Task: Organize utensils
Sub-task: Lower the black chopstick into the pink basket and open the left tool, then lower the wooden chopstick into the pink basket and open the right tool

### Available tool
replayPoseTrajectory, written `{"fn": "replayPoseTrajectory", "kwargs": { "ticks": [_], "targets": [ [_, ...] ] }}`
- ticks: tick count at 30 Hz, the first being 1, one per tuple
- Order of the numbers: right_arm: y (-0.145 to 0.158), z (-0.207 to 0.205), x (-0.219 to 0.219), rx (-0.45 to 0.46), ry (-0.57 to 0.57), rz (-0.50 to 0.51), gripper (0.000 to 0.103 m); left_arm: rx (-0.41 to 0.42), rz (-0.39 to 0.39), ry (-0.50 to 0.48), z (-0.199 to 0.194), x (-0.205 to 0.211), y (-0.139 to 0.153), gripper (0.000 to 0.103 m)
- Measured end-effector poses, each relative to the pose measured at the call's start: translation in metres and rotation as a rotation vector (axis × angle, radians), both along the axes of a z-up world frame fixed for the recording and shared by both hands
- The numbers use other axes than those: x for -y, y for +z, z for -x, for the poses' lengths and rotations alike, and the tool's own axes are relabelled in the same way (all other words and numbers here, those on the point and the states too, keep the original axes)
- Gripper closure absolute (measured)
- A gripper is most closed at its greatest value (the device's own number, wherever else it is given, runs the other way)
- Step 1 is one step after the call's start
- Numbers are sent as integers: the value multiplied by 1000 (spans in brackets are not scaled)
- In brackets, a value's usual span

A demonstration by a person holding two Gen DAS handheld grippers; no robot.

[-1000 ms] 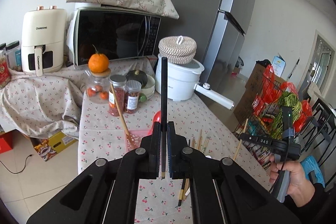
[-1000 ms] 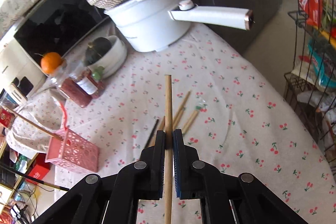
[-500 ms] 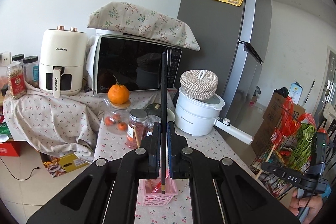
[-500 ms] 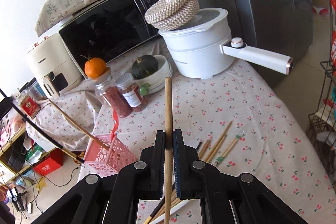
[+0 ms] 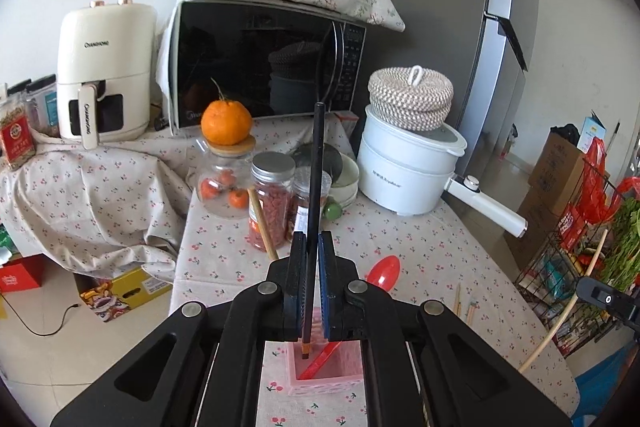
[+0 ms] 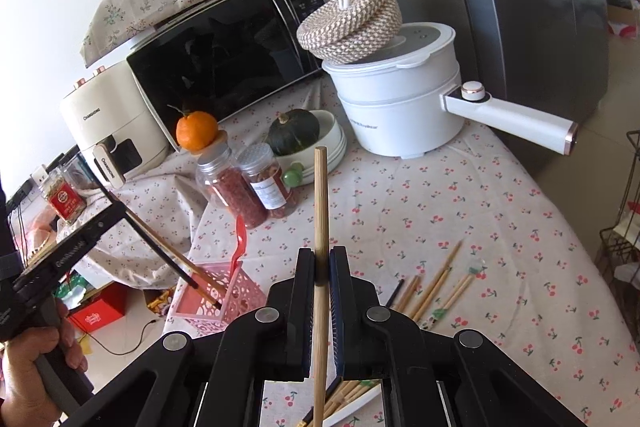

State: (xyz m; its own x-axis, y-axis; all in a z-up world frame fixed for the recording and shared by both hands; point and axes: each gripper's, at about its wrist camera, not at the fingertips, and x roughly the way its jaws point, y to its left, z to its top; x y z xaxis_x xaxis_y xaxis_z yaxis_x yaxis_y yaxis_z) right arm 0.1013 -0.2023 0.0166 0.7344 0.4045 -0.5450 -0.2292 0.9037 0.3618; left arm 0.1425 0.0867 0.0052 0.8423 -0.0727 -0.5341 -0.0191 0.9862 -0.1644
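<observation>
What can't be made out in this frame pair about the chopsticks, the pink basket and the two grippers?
- Left wrist view: the pink basket is half hidden by the left gripper; its floor and whether the black chopstick touches it cannot be told.
- Right wrist view: the wooden chopstick runs off the bottom edge.
- Right wrist view: the right gripper covers the lower chopstick pile; no count possible.

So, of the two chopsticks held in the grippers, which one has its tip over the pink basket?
The black chopstick in the left gripper; its tip hangs over the pink basket. The bamboo chopstick is held away from it.
</observation>
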Motion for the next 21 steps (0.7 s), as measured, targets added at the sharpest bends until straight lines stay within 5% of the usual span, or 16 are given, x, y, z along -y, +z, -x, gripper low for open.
{"fn": "replayPoseTrajectory", "kwargs": {
  "ticks": [4,6,8,15,21],
  "targets": [
    [3,-2,-7,4,13,-18,97,-56,-2,-9,-3,2,-9,90],
    [6,-2,-11,14,18,-32,97,-65,3,-22,2,1,-9,60],
    [11,-3,-16,27,22,-41,97,-57,6,-25,10,-2,-9,42],
    [27,-9,-39,109,33,-84,97,-118,7,-6,37,-18,-16,23],
    [42,-17,-53,209,24,-150,97,-175,-27,-15,53,-27,-30,20]
  ]
}}
